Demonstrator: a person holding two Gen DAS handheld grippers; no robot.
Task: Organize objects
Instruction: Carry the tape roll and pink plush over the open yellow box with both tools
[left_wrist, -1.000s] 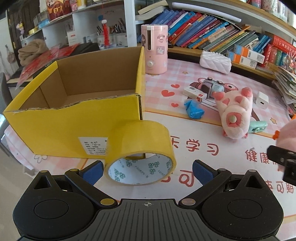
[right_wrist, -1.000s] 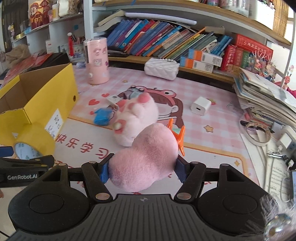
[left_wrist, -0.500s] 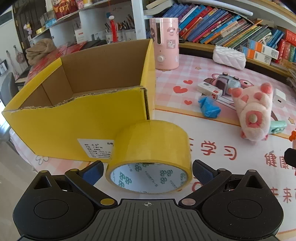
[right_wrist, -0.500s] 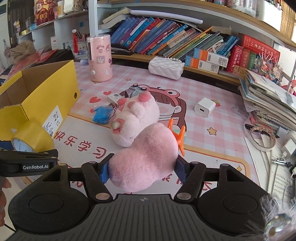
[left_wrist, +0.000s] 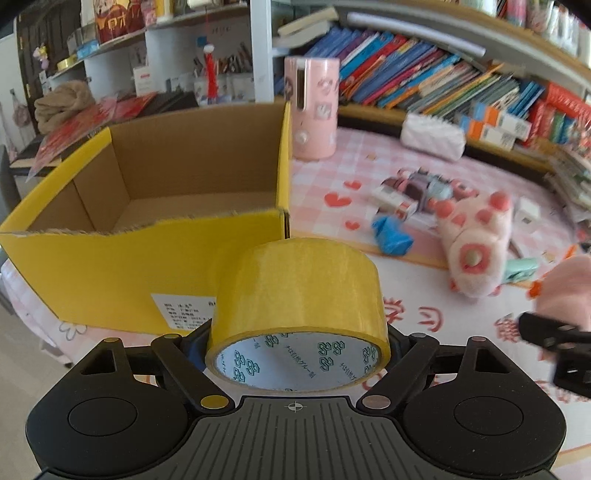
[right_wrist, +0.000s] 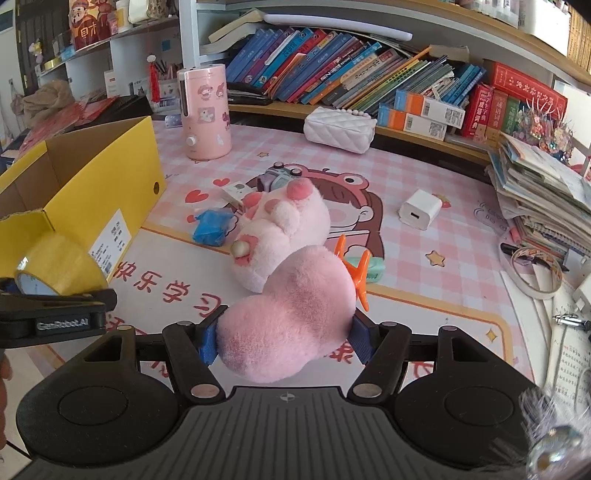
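A yellow tape roll (left_wrist: 295, 288) lies on the mat just in front of the yellow cardboard box (left_wrist: 110, 266), which stands open at the top. My left gripper (left_wrist: 295, 343) is closing around the roll, its pads against the roll's two sides. The right wrist view shows the same roll (right_wrist: 55, 266) and the left gripper (right_wrist: 59, 317) at the far left beside the box (right_wrist: 92, 192). My right gripper (right_wrist: 284, 332) is shut on a pink plush toy (right_wrist: 295, 314), held above the mat. A second pink plush (right_wrist: 280, 229) lies behind it.
On the pink mat lie a blue packet (right_wrist: 210, 227), a white charger (right_wrist: 419, 214), an orange clip (right_wrist: 351, 269) and a small toy camera (right_wrist: 277, 179). A pink cylinder (right_wrist: 205, 114) and a white quilted pouch (right_wrist: 338, 129) stand near the bookshelf. Stacked papers (right_wrist: 543, 199) fill the right side.
The left gripper's jaws have drawn in from wide apart to the sides of the tape roll, which now sits closer between them. The right gripper keeps its hold on the pink plush.
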